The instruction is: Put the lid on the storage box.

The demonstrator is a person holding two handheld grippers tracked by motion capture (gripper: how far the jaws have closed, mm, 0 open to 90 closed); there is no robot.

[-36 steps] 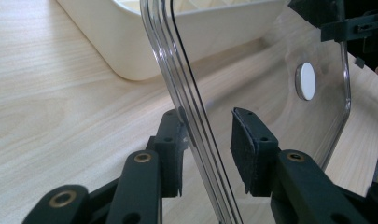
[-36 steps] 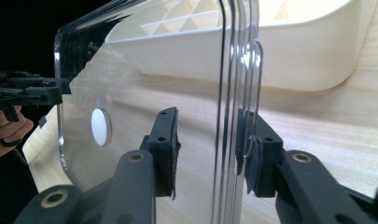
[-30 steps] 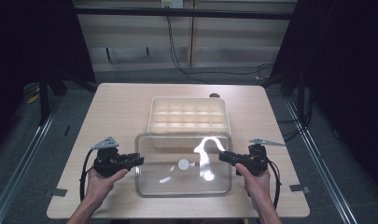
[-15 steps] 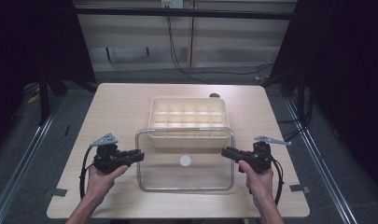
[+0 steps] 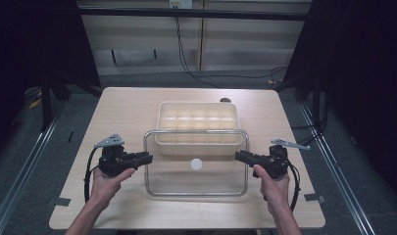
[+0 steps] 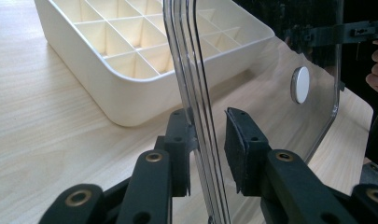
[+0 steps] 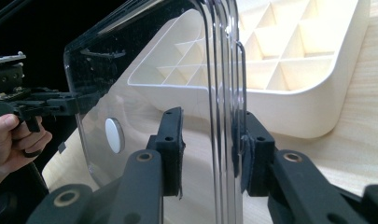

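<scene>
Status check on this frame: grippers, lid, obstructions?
Left gripper and right gripper shut on clear lid edges. Lid lifted, far edge over compartment box. Nothing in the way.

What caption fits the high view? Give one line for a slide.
Two hand-held grippers, left gripper and right gripper, hold a clear lid by its side edges above the table, near the cream divided tray.

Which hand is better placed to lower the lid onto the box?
Right, slightly. The left gripper and right gripper clamp opposite edges of the lid, but the right reaches further over its edge, so its hold looks surer. The box lies just beyond.
</scene>
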